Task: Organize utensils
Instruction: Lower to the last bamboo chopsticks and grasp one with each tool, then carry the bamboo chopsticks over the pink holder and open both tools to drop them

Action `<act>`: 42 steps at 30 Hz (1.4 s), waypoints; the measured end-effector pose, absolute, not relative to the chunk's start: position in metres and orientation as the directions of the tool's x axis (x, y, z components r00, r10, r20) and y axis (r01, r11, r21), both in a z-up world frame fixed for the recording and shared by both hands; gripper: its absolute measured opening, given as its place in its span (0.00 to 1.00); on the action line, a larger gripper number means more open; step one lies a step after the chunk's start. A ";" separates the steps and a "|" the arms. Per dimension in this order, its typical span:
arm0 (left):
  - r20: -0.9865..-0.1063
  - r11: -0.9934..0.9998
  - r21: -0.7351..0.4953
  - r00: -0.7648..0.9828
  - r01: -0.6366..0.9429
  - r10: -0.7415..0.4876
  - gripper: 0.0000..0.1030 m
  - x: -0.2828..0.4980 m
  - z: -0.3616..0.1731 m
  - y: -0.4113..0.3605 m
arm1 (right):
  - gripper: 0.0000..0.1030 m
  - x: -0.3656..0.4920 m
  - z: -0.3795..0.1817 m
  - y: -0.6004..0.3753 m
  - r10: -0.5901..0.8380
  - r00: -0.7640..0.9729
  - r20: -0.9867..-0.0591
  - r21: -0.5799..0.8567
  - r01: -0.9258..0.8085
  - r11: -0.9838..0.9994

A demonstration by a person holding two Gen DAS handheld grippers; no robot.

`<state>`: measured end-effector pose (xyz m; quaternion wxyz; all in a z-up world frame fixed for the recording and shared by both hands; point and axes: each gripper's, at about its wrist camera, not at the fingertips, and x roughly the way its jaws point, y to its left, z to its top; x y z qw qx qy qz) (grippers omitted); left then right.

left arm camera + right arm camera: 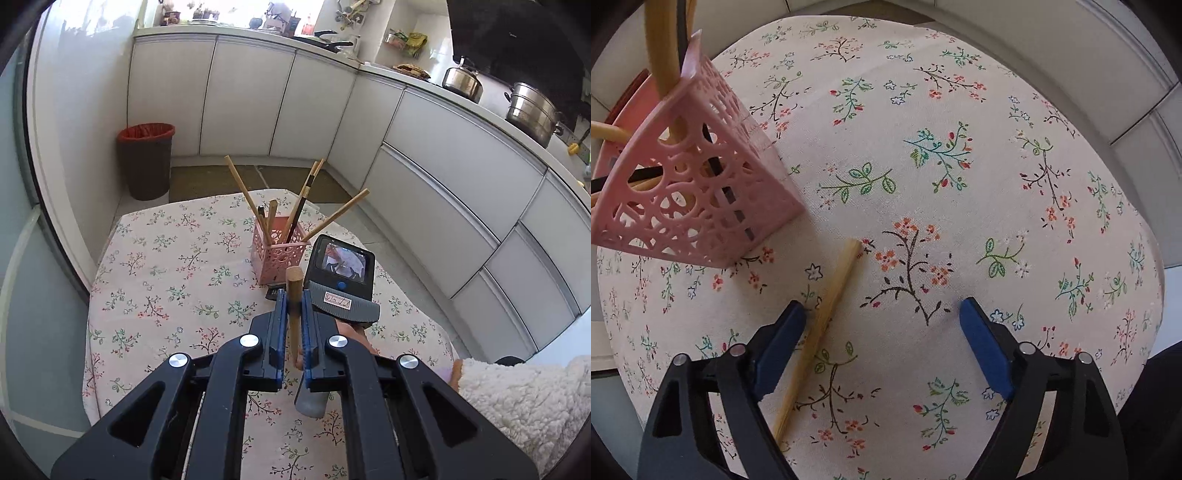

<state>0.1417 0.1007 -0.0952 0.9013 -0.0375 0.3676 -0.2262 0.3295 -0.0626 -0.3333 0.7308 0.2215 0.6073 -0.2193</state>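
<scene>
No readable words, brands or numbers anywhere; only a small white sticker (pixel 337 301) with an illegible scribble on the grey back of the other gripper's camera unit (pixel 340 275), plus a tiny dark tag (pixel 273 293) beside the pink basket (pixel 277 251), too small to make out.

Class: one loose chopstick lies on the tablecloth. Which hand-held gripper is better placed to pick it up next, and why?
The right hand-held gripper. It is open just above the chopstick, which lies by its left finger. The left hand-held gripper is already shut on a wooden handle.
</scene>
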 end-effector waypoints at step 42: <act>-0.581 0.959 -0.111 0.766 0.260 -0.274 0.06 0.145 -0.001 0.045 | 0.07 0.152 -0.056 -0.200 0.205 0.863 -0.462 0.294 -0.069 0.953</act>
